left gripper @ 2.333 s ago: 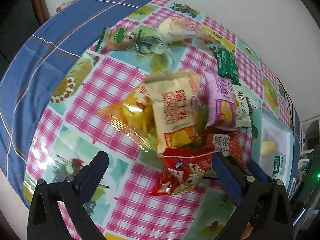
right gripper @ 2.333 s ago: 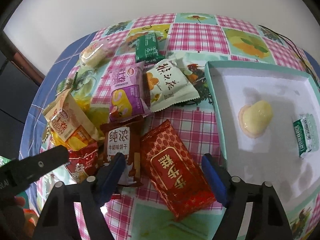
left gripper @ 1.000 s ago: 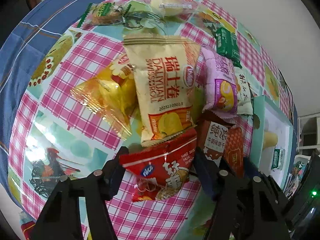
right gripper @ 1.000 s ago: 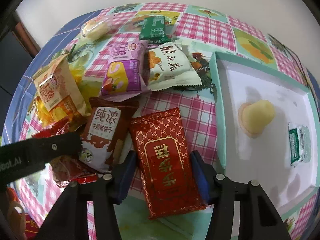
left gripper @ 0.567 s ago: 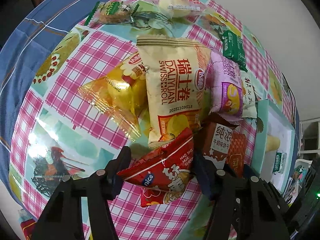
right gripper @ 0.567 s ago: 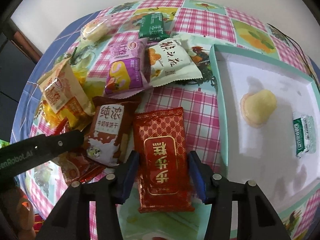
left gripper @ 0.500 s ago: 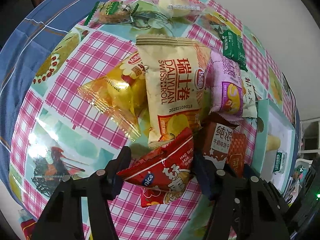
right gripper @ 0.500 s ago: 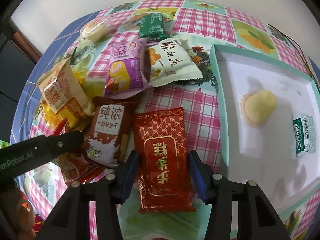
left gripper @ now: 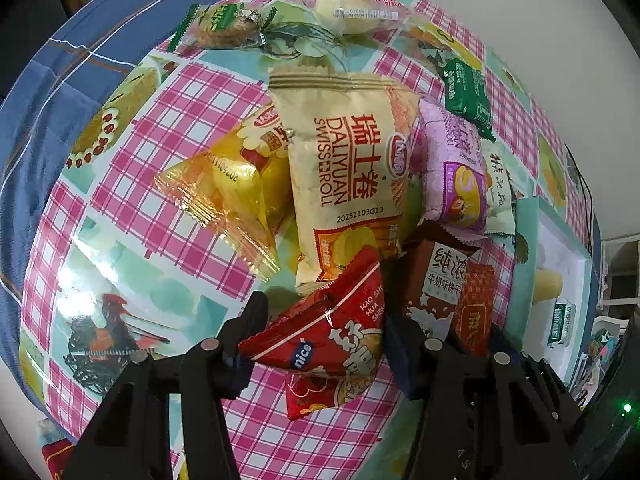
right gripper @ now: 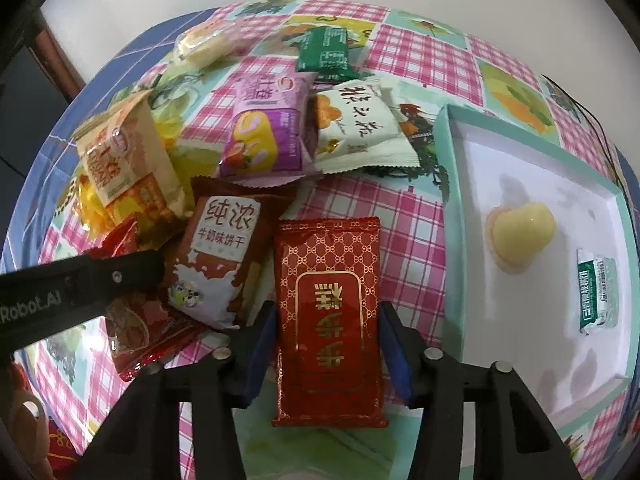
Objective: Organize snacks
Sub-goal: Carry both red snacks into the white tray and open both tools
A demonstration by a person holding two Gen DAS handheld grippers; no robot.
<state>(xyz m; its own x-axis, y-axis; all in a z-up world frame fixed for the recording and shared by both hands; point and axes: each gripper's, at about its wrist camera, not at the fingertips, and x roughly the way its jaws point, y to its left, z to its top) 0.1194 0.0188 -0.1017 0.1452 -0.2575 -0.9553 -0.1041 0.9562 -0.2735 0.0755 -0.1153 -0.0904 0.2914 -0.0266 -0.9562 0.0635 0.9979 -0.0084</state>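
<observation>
My left gripper (left gripper: 320,328) is shut on a red "nice" snack bag (left gripper: 332,340) and holds it just above the checked tablecloth. My right gripper (right gripper: 328,340) is shut on a red and gold packet (right gripper: 330,304), lifted slightly. The left gripper's arm (right gripper: 76,284) shows at the left of the right wrist view. A pile of snacks lies beyond: a beige Swiss roll bag (left gripper: 352,172), a yellow packet (left gripper: 232,188), a purple bag (left gripper: 456,168), a brown milk biscuit packet (right gripper: 218,256) and a white packet (right gripper: 360,128).
A teal box with a white inside (right gripper: 452,184) sits at the right, holding a yellow jelly (right gripper: 522,236) and a small green packet (right gripper: 596,292). A green packet (right gripper: 326,52) and a clear-wrapped cake (right gripper: 204,46) lie further back. The wall is behind the table.
Both grippers closed in from open, the left on the red snack bag, the right on the red and gold packet. Both packets have been lifted and turned slightly.
</observation>
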